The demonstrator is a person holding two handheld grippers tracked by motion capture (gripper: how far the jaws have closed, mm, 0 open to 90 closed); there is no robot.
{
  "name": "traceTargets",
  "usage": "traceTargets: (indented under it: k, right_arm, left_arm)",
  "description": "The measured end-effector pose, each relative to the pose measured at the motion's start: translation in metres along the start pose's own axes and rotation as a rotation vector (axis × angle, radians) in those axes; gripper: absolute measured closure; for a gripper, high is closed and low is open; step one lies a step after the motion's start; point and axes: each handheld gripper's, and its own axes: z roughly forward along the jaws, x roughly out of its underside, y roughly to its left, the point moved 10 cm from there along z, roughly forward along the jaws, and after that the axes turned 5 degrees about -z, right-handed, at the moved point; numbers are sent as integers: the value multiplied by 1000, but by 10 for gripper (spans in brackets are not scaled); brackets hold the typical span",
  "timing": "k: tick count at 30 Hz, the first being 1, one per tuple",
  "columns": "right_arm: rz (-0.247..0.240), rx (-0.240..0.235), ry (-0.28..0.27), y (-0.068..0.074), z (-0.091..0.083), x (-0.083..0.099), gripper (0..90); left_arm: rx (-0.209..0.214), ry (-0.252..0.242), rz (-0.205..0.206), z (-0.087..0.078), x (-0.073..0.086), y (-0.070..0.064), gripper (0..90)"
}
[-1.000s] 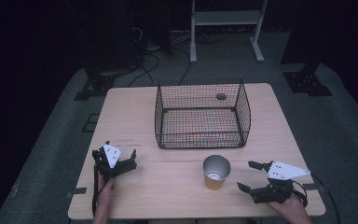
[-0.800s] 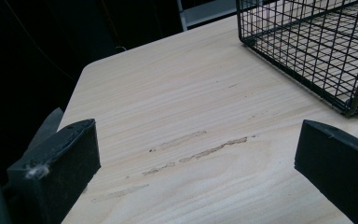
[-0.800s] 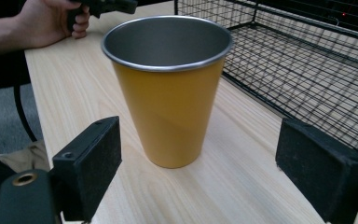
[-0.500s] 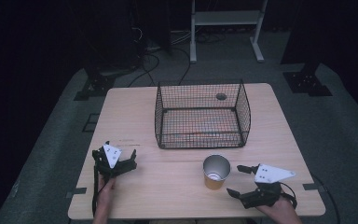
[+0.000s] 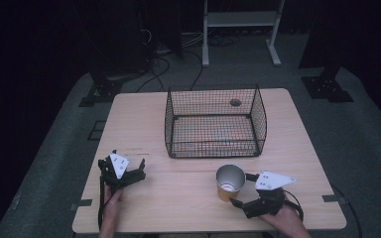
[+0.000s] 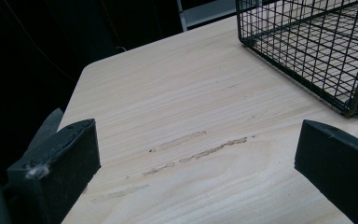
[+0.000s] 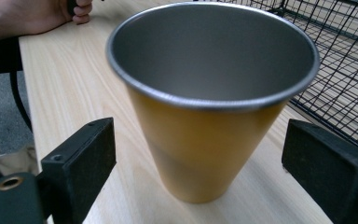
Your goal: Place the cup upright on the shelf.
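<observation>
A metal cup (image 5: 229, 182) with an orange outside stands upright on the wooden table (image 5: 297, 148), just in front of the black wire basket (image 5: 213, 124). My right gripper (image 5: 242, 189) lies low at the cup's right side, open. In the right gripper view the cup (image 7: 209, 116) stands between the wide-apart jaws of the right gripper (image 7: 205, 161), and neither pad touches it. My left gripper (image 5: 127, 166) is held at the table's front left, open. In the left gripper view the left gripper (image 6: 196, 158) has only bare wood between its jaws.
The basket (image 6: 317, 46) is open at the top and nothing lies in it; its near corner is up and right of the left jaws. A round hole (image 5: 235, 102) is in the tabletop behind it. The other hand (image 7: 42, 14) rests beyond the cup. A white rack (image 5: 238, 29) stands on the floor behind.
My right gripper has slid left along the table's front edge up to the cup, which now stands between its jaws. The left gripper, cup and basket have stayed put.
</observation>
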Motion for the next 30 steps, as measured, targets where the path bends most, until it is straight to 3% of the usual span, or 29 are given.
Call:
traceTargets:
  k: [14, 23, 30]
  right_arm:
    - [-1, 24, -31, -2, 20, -13, 92]
    - [-11, 54, -54, -1, 26, -20, 129]
    - [-15, 42, -52, 0, 26, -21, 132]
  left_arm:
    - [0, 0, 5, 0, 0, 0, 0]
    - [1, 1, 6, 0, 0, 0, 0]
    - [1, -1, 7, 0, 0, 0, 0]
